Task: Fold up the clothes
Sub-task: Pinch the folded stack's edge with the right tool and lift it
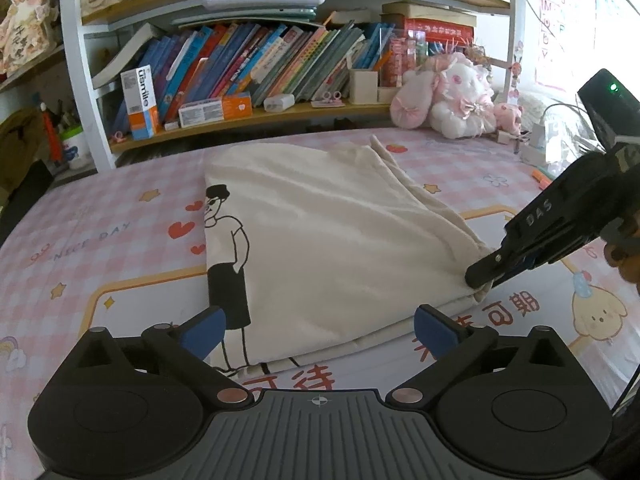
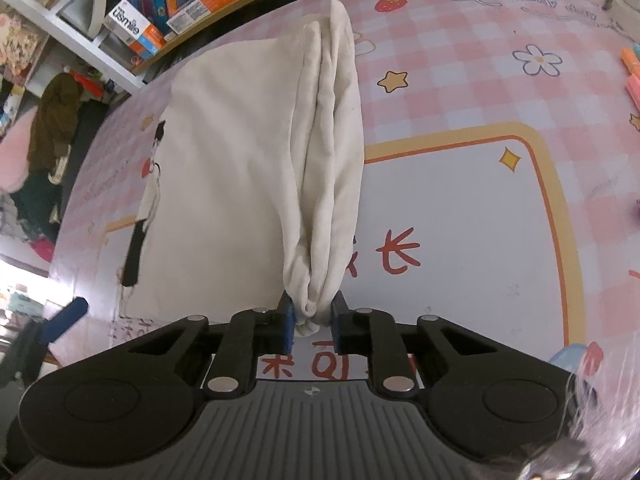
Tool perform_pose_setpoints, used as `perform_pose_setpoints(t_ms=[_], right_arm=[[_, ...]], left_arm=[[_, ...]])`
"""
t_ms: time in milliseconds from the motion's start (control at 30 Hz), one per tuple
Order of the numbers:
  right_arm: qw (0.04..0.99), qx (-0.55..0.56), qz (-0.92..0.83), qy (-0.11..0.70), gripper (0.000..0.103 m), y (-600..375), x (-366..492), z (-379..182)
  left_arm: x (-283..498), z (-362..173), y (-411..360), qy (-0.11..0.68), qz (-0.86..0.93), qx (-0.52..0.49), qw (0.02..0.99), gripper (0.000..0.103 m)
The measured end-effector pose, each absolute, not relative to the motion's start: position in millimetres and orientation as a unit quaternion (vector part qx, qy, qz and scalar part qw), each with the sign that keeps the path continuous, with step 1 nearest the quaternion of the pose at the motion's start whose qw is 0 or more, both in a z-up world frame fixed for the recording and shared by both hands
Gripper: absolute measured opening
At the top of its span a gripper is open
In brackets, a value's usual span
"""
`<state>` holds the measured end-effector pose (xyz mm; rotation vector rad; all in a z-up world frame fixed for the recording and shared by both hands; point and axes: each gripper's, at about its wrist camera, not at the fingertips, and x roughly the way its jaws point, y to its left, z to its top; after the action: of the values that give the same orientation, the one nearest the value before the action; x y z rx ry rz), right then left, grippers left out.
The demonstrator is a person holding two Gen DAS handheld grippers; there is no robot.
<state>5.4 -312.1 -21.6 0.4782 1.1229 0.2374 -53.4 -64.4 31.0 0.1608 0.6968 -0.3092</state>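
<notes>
the cream t-shirt (image 2: 240, 168) looks light and floppy to me, several soft layers that would slide apart unless pinched together at a bunched corner, which is where i have it. my right gripper (image 2: 313, 322) is closed tight on the gathered near-right corner, lifting that edge off the pink checked table mat (image 2: 460, 208). my left gripper (image 1: 320, 330) hangs wide open and empty just before the shirt's near edge.
</notes>
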Motion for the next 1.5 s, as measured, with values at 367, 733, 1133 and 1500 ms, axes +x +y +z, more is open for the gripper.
perform_pose_setpoints(t_ms=[367,733,1133,1500], right_arm=[[0.814,0.282,0.149,0.486,0.014,-312.2,13.0,26.4],[0.828,0.266,0.159,0.468,0.014,-301.9,18.1,54.0],[0.832,0.237,0.135,0.483,0.014,-310.4,11.8,39.7],[0.874,-0.008,0.139,0.465,0.055,-283.0,-11.4,28.6]], left_arm=[[-57.2,10.3,-86.7,0.289,-0.166,0.178,0.926,0.102],[-49.7,-6.8,-107.7,0.245,-0.154,0.243,0.926,0.102],[-27.4,-14.6,-74.7,0.275,-0.135,0.250,0.918,0.079],[-26.7,-10.1,-81.6,0.297,-0.202,0.251,0.899,0.030]])
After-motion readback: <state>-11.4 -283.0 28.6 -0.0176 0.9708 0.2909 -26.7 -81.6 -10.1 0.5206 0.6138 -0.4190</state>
